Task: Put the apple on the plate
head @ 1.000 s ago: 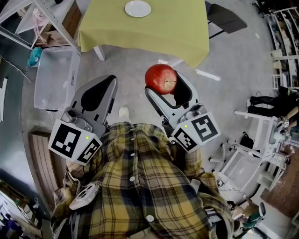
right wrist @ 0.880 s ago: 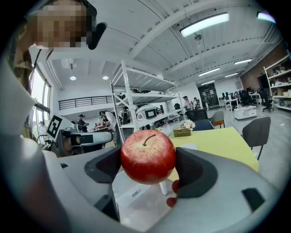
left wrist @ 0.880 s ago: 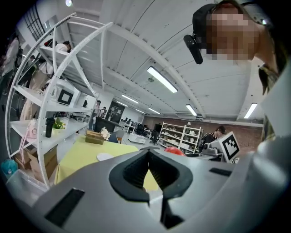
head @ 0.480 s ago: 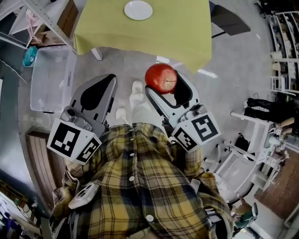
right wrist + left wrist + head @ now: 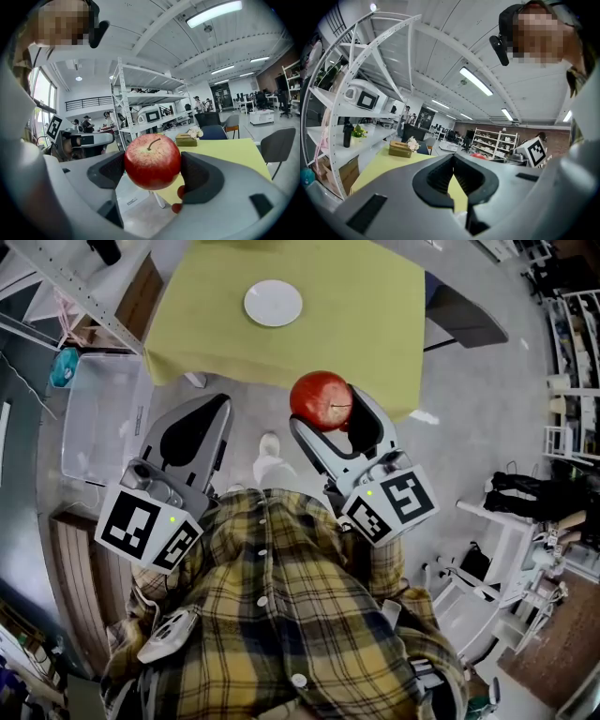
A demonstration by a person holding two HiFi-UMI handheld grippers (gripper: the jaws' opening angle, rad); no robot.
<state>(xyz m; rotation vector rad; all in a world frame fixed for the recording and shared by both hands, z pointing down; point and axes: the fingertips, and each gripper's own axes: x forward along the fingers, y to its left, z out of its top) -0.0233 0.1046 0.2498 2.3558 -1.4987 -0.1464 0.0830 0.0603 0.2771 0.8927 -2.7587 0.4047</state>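
The right gripper (image 5: pixel 328 414) is clamped on a red apple (image 5: pixel 322 400), held in the air above grey floor (image 5: pixel 478 427), just short of the bench's (image 5: pixel 366 315) near edge. A yellow-green cloth covers the bench, and the white plate (image 5: pixel 273 303) sits on it, well apart from the apple. The left gripper (image 5: pixel 218 406) has its jaws together with nothing between them, held over the floor beside a clear plastic bin (image 5: pixel 98 418). A white rack (image 5: pixel 75 277) stands left of the bench and a dark chair (image 5: pixel 464 320) to its right. The right gripper view shows a tissue box (image 5: pixel 186 139) on the bench.
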